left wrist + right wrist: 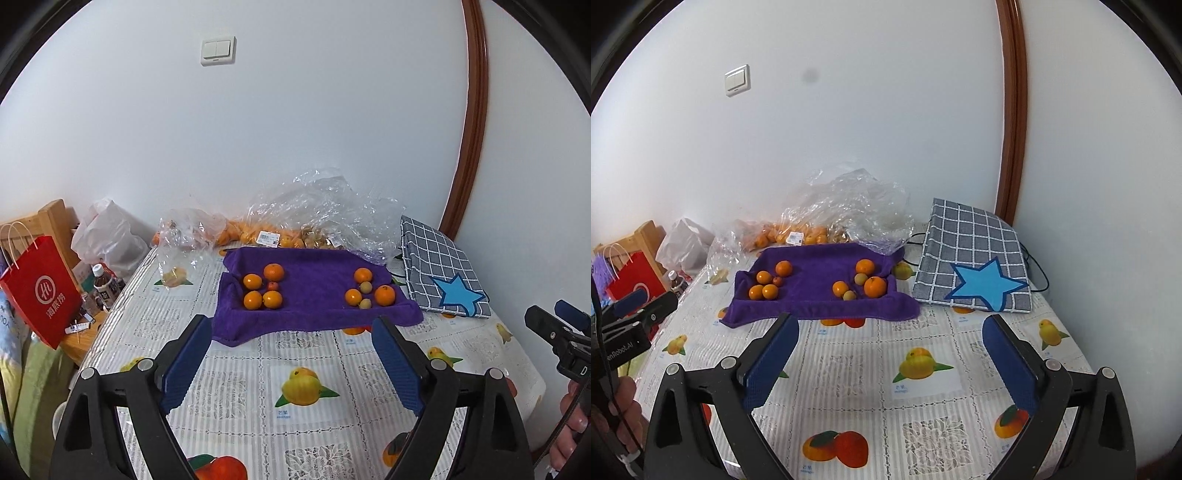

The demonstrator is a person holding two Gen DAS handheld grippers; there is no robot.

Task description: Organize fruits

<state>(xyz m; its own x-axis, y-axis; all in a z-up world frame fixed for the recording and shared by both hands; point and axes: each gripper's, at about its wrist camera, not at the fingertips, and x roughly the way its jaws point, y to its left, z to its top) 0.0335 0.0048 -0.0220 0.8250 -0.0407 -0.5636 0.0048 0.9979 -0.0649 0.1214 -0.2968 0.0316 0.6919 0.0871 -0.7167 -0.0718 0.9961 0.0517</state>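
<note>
Both hand-held grippers are hovering low over the near worktop [258, 354], the left hand-held gripper [291, 354] and the right hand-held gripper [890, 350] each standing released with nothing between the blue pads. Farther back, the fruits are sitting on a purple towel [314, 288]: a left cluster [264, 288] and a right cluster [369, 291], well apart.

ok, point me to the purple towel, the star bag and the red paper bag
purple towel [317, 295], left wrist view, bare middle between the fruit groups
star bag [991, 282], right wrist view, blue star
red paper bag [46, 291], left wrist view, white logo
</note>
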